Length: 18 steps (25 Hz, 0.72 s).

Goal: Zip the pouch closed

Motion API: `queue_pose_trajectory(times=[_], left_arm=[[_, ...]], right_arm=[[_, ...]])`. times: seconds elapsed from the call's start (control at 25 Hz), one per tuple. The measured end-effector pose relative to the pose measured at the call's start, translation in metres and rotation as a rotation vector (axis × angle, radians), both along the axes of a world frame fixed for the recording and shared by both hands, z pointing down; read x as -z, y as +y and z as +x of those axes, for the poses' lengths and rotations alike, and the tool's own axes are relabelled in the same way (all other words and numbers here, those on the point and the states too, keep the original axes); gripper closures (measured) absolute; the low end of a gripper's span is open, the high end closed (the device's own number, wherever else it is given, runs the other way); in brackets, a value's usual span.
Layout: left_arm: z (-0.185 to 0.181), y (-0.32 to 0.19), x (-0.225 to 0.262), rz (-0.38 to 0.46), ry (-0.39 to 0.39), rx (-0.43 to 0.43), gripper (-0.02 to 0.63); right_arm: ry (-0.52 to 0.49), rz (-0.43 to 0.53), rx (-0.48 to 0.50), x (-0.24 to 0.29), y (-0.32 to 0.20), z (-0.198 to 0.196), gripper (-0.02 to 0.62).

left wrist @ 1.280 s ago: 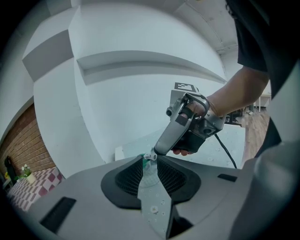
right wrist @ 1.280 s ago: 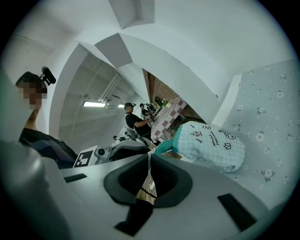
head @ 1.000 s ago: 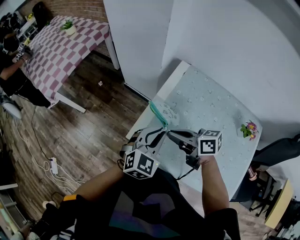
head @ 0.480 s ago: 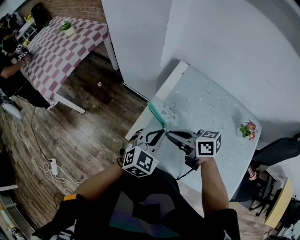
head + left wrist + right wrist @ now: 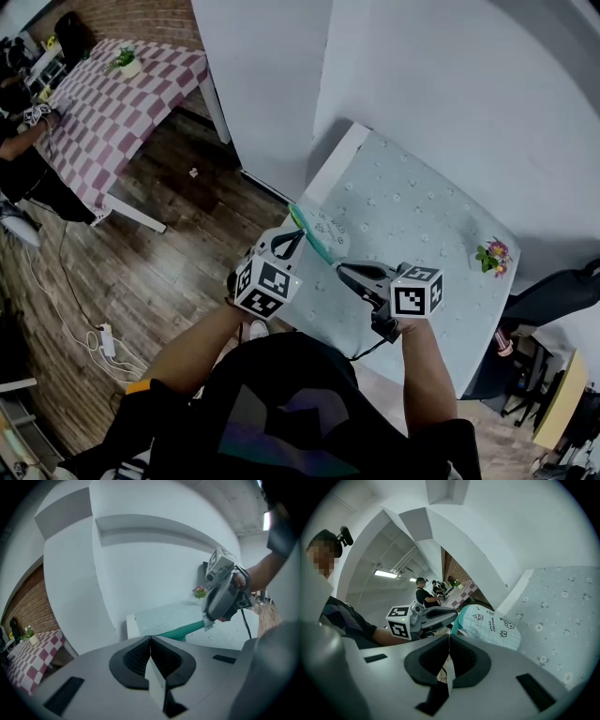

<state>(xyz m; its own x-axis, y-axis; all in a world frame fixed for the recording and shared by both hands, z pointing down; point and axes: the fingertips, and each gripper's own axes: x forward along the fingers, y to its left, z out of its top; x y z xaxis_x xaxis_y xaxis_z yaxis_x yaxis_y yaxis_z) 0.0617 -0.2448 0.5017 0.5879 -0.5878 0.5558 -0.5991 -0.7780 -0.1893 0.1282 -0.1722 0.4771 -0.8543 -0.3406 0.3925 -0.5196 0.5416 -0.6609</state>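
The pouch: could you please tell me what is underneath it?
The flowered tablecloth shows around and below the pouch, near the table's edge. The patch straight beneath the pouch is covered, so anything lying there is hidden.

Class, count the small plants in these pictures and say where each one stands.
2. One small plant stands on the checked table at the head view's upper left; the other, a flowering plant, stands near the right edge of the dotted table. More may be hidden.
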Motion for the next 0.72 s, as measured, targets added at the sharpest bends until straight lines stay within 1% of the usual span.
queue_pose_trajectory(times=[0.24,0.36,0.6,0.68,0.72], left_arm=[[-0.028,-0.039,-0.026,-0.076,-0.033,0.091,0.595],[-0.026,-0.042,-0.035,-0.102,-0.037,0.093,0.594],[-0.024,-0.025,-0.046,-0.197,0.018,0.125,0.592],[-0.025,-0.014,-0.049,-0.217,0.038,0.133,0.592],[-0.025,-0.008,-0.049,-0.229,0.051,0.143,0.592]], right_arm=[[0.102,0.004,-0.051,-0.015,0.002,0.018,0.575],[0.152,0.008,-0.072,-0.023,0.003,0.023,0.575],[0.321,0.019,-0.120,-0.054,0.006,0.027,0.572],[0.342,0.004,-0.151,-0.065,0.009,0.028,0.568],[0.344,-0.006,-0.170,-0.070,0.010,0.029,0.550]])
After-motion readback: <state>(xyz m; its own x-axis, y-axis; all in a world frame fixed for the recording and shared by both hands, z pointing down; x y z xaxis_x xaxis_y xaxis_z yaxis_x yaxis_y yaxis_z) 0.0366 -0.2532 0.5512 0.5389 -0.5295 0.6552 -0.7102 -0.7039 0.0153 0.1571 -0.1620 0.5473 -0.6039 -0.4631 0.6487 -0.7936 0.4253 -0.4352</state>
